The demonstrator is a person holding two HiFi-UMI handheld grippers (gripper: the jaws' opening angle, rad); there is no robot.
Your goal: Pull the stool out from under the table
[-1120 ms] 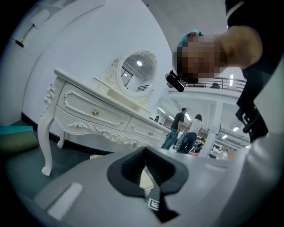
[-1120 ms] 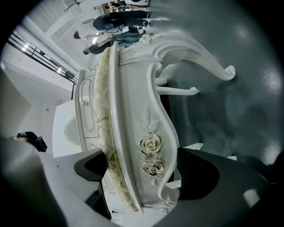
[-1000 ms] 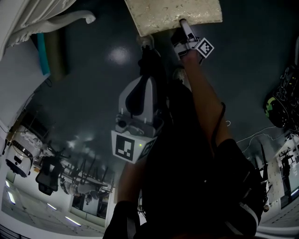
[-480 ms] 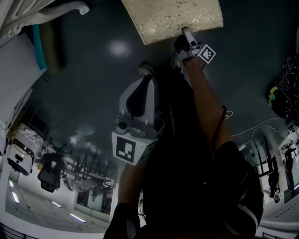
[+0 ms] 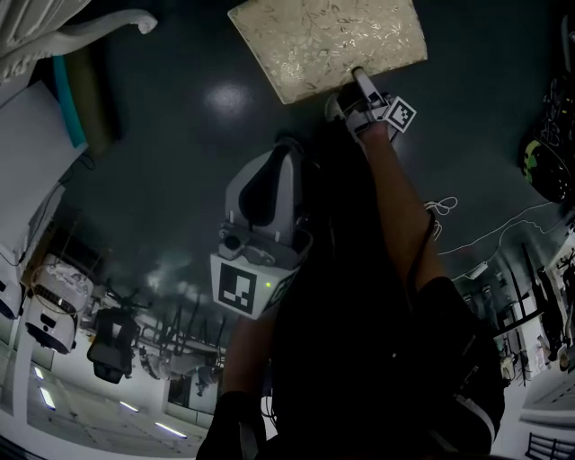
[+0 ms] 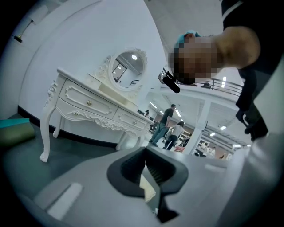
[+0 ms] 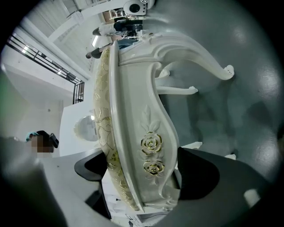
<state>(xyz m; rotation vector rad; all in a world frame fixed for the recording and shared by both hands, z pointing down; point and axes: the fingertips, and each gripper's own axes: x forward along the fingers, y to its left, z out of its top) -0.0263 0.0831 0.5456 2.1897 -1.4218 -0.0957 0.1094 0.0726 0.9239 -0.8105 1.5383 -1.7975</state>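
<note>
The stool's cream, gold-patterned cushion [image 5: 328, 45] lies at the top of the head view on the dark floor. My right gripper [image 5: 359, 85] is shut on its near edge. In the right gripper view the white carved seat rim with two gold roses [image 7: 151, 155] sits between the jaws, and a curved white leg [image 7: 195, 53] reaches away. My left gripper [image 5: 283, 153] hangs mid-frame near the person's body, apart from the stool. Its jaws [image 6: 146, 170] are shut with nothing held.
The white dressing table [image 6: 88, 106] with an oval mirror [image 6: 126, 68] stands to the left; its edge shows at the head view's top left [image 5: 90, 27]. A teal and olive roll [image 5: 76, 90] lies beside it. A white cable [image 5: 503, 234] and black gear [image 5: 544, 162] lie right.
More of the stool's cushion has come into the head view, moving down and left with the right gripper still shut on its edge. The left gripper has hardly moved.
</note>
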